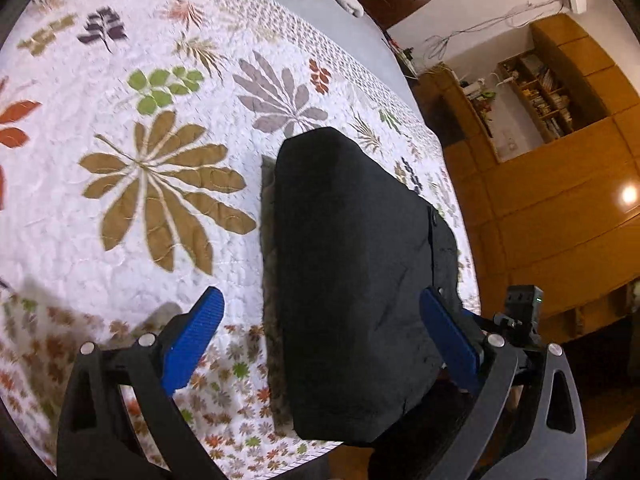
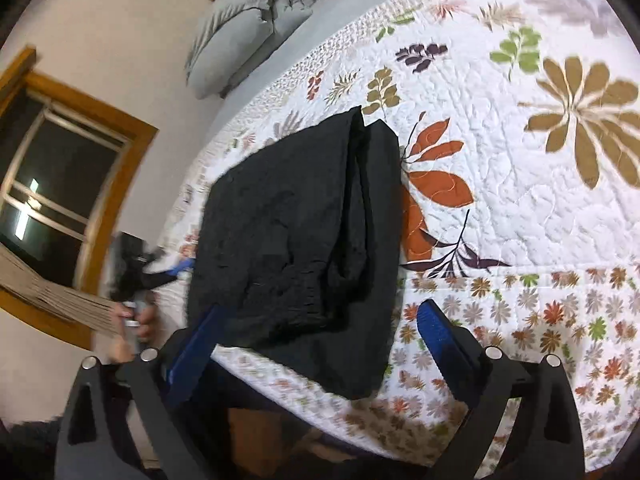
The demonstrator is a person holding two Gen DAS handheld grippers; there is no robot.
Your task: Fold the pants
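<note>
Black folded pants (image 1: pixel 352 280) on floral quilt (image 1: pixel 120 240); each gripper (image 1: pixel 320 320) (image 2: pixel 320 336) spread apart.

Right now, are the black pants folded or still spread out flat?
Folded. The black pants lie as a compact, thick stack near the edge of the quilt, with layers showing along one side. Both grippers are open and hold nothing.

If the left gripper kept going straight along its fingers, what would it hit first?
Probably the folded black pants: they lie directly ahead between the open left gripper fingers, on the floral quilt. Depth is unclear.
</note>
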